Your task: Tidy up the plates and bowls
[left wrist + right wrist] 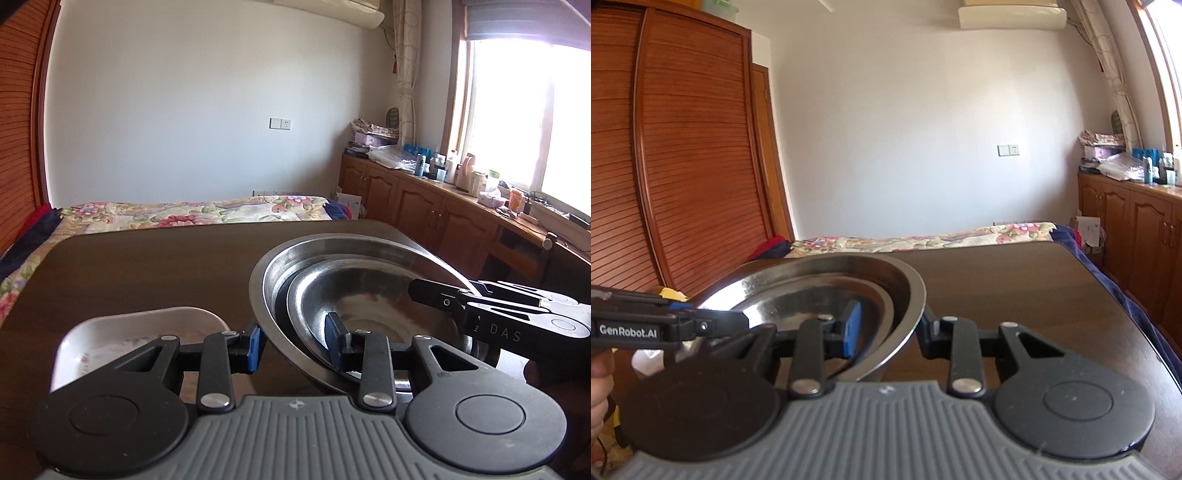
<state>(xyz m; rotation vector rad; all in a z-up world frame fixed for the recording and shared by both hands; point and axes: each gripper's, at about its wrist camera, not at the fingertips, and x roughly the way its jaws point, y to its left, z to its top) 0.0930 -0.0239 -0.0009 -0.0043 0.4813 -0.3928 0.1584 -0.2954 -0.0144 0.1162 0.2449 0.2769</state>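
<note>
Two nested steel bowls (369,295) sit tilted on the bench (147,266); left gripper (295,343) and right gripper (886,328) each straddle the rims, fingers apart; close both evenly, then lift level, clear of the white dish (140,332).

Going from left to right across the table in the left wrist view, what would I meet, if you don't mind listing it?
White dish → left gripper, one finger on each side of the bowl walls → large steel bowl with the smaller steel bowl nested inside → right gripper reaching in from the right.
</note>
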